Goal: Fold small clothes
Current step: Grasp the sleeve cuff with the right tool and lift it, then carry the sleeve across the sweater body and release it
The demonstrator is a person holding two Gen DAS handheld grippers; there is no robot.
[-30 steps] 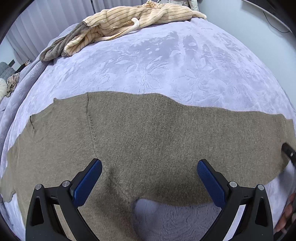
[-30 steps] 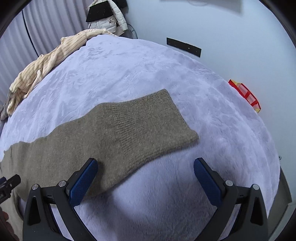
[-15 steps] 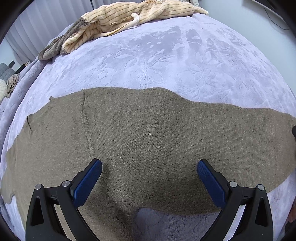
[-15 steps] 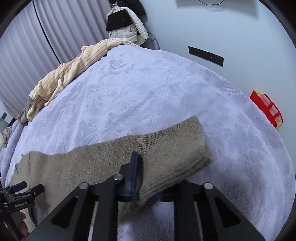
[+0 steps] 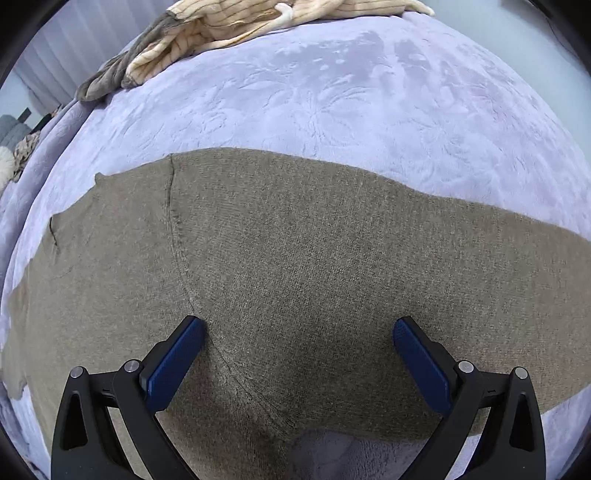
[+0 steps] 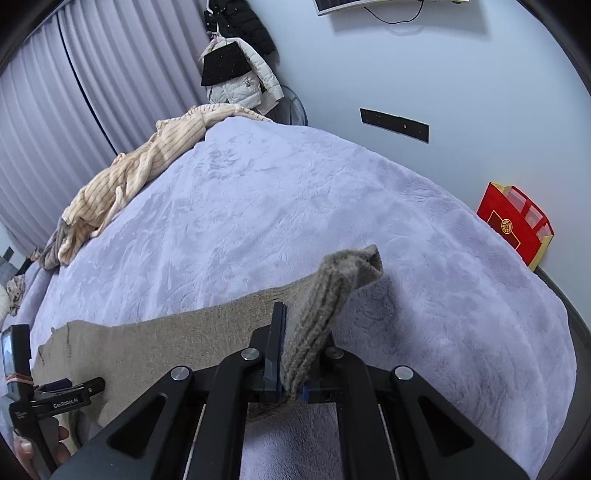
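Note:
An olive-brown knitted sweater (image 5: 303,266) lies spread flat on the lilac bed cover (image 5: 332,92). My left gripper (image 5: 297,332) hangs open just above its body, blue pads wide apart over the fabric near the sleeve seam. In the right wrist view the sweater (image 6: 155,343) stretches to the left, and its ribbed sleeve cuff (image 6: 332,291) stands lifted off the cover. My right gripper (image 6: 291,354) is shut on that cuff, the knit pinched between the pads. The left gripper (image 6: 55,398) with a hand on it shows at the lower left.
A cream striped garment (image 5: 229,29) lies bunched along the bed's far edge, also the cream striped garment (image 6: 140,173) at left. A red box (image 6: 517,225) stands by the wall right of the bed. Jackets (image 6: 236,66) hang beyond, curtains (image 6: 55,110) at left.
My right gripper went from wide open to shut on the sleeve cuff and lifted it off the cover, tilting upward. My left gripper sank closer to the sweater, staying open.

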